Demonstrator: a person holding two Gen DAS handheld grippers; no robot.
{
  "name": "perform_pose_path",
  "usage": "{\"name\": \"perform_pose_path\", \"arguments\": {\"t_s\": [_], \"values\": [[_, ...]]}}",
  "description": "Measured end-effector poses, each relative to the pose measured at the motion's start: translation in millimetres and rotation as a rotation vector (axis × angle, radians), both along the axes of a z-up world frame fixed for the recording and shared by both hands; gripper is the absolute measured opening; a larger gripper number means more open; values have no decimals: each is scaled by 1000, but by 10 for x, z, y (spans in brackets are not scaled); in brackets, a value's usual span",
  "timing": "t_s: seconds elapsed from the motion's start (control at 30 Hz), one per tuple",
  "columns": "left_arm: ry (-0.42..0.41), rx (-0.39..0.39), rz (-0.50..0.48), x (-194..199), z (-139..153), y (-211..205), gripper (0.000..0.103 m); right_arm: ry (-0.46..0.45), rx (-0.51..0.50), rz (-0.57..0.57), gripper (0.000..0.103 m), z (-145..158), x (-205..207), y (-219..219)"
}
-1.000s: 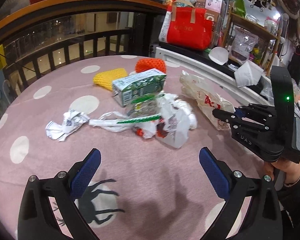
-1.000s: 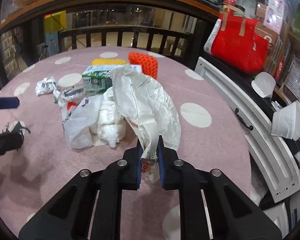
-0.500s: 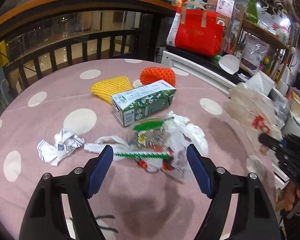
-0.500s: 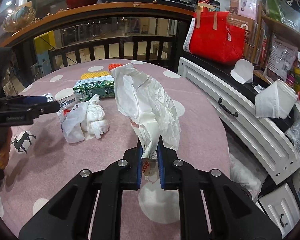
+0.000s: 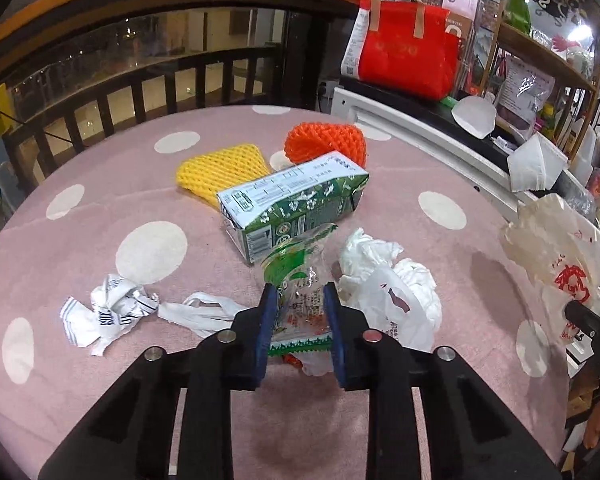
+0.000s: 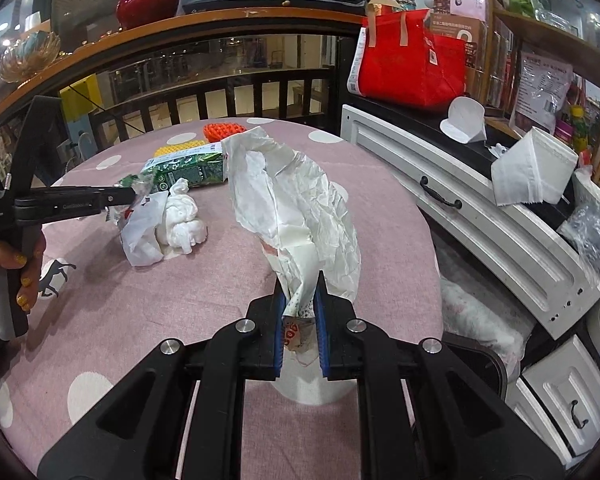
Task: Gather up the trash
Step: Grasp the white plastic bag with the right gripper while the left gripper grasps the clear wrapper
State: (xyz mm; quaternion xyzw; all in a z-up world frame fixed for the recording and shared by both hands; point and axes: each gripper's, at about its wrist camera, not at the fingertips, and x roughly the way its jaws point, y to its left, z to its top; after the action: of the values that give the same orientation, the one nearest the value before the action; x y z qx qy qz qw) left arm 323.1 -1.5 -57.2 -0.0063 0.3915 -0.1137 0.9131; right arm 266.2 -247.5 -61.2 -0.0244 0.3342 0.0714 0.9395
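My left gripper [image 5: 299,296] is closing on a clear green snack wrapper [image 5: 296,264], and its blue pads press the wrapper's sides. Around it on the pink dotted tablecloth [image 5: 100,208] lie a green milk carton [image 5: 296,200], a white plastic bag [image 5: 388,304], crumpled tissue [image 5: 376,252], a crumpled paper [image 5: 108,308], and yellow [image 5: 220,172] and orange [image 5: 324,144] foam nets. My right gripper [image 6: 299,292] is shut on a crumpled white paper bag [image 6: 292,200] and holds it up near the table's right edge. The left gripper [image 6: 130,196] shows at the far left of the right wrist view.
A white cabinet [image 6: 480,216] runs along the table's right side, with a red bag [image 5: 408,56] on top. Below the table's right edge sits a dark bin lined with plastic [image 6: 472,312]. A dark wooden railing [image 5: 140,88] stands behind the table.
My left gripper moved forward over the trash pile and its jaws went from wide open to pinching the green wrapper. My right gripper carried the paper bag rightward, away from the pile.
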Motion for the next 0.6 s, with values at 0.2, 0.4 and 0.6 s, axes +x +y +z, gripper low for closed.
{"name": "perform_pose_path", "arguments": {"t_s": [0.2, 0.4, 0.6], "values": [[-57, -19, 9, -263, 177, 37, 18, -14, 38, -25, 14, 27, -133, -125], [-91, -96, 14, -525, 352, 74, 17, -28, 58, -36, 14, 84, -284, -201], [-141, -141, -20, -817, 551, -41, 17, -52, 73, -51, 14, 155, -500, -333]]}}
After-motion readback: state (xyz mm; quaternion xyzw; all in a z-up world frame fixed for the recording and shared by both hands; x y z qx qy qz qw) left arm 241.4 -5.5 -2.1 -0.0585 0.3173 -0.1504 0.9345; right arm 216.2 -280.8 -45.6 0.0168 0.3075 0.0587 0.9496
